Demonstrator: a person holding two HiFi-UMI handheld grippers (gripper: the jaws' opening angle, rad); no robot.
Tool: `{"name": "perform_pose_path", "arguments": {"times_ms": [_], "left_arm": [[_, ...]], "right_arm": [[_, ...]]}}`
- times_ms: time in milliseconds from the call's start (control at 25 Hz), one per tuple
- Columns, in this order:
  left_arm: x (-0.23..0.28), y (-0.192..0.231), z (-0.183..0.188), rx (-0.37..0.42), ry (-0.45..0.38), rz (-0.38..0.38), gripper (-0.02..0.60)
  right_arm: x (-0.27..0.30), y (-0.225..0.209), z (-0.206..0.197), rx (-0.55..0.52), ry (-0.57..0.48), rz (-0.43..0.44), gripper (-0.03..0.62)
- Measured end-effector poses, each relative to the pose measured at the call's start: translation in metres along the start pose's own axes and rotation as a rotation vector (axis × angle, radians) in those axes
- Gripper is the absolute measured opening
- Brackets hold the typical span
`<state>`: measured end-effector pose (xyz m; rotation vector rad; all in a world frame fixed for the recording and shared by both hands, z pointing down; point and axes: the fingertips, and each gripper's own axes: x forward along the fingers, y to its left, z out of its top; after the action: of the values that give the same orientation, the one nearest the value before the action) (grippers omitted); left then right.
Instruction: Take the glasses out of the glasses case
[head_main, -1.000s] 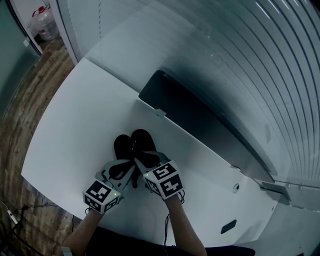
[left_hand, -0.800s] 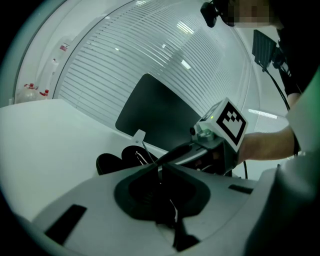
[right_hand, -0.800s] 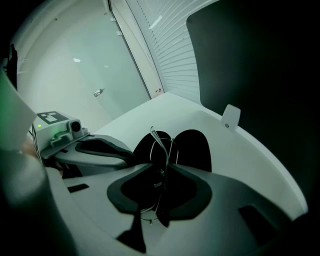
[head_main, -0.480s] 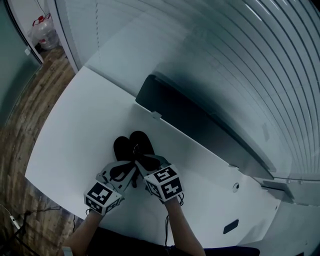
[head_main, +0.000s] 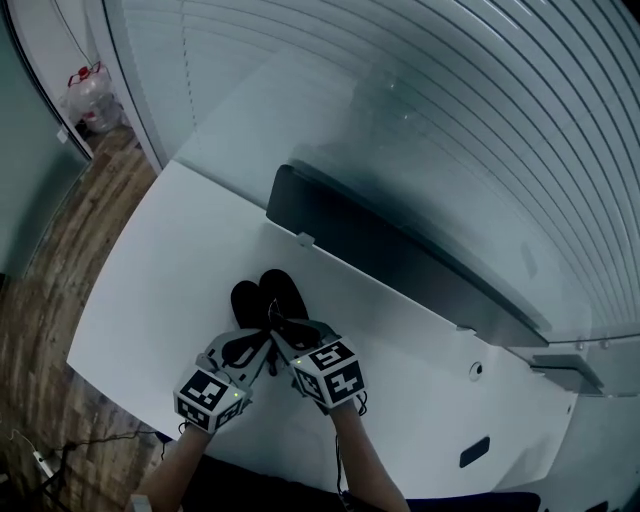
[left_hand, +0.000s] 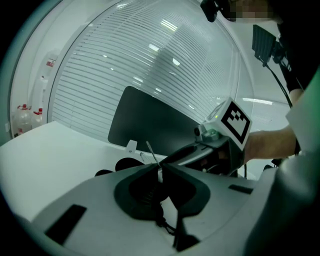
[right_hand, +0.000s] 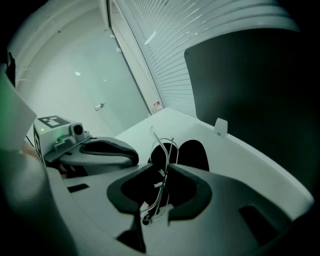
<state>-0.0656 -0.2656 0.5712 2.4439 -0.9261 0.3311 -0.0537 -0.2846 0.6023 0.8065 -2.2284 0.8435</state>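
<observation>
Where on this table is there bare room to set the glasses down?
The white table is bare left of the open black glasses case, out to its left edge, and right of it, between the dark flat panel and the near edge. Crowded around the case, where left tongs and right tongs grip the thin wire glasses.

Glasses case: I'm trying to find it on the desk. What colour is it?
The glasses case is black; the head view shows it best.
</observation>
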Motion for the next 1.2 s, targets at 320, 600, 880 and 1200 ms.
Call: {"name": "perform_pose_path", "arguments": {"times_ms": [320, 600, 880, 1200], "left_arm": [[-0.016, -0.024, 0.013, 0.041, -0.015, 0.005, 0.023], [-0.028, -0.041, 0.022, 0.053, -0.039, 0.014, 0.022], [-0.042, -0.062, 0.032, 0.077, -0.063, 0.029, 0.021], [-0.058, -0.087, 0.041, 0.111, -0.105, 0.071, 0.021]], "right_arm": [[-0.025, 0.016, 0.001, 0.002, -0.060, 0.004, 0.095], [-0.045, 0.029, 0.005, -0.002, -0.119, 0.002, 0.095], [-0.067, 0.043, 0.006, -0.011, -0.173, 0.004, 0.095], [-0.091, 0.059, 0.005, -0.018, -0.251, 0.000, 0.095]]}}
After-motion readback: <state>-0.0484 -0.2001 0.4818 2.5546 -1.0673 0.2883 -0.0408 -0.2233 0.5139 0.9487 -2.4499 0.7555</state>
